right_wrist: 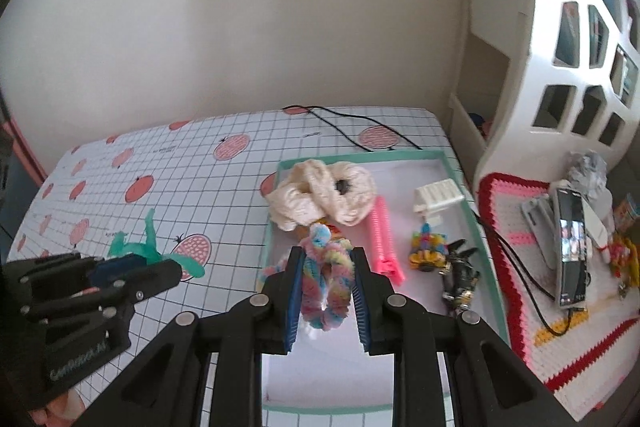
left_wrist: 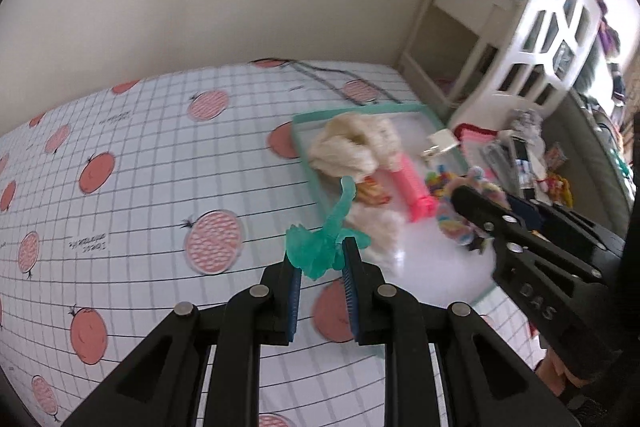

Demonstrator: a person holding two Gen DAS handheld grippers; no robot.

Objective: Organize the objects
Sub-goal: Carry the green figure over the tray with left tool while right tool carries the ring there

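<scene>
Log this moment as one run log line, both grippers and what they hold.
left gripper: shut on green dinosaur toy, over tablecloth | right gripper: shut on rainbow scrunchie, over tray

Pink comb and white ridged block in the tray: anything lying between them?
No. In the right wrist view, only bare tray floor separates the pink comb from the white block.

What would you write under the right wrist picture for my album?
Right gripper holding a fuzzy rainbow scrunchie over the teal-rimmed tray, left gripper carrying a green toy dinosaur.
</scene>
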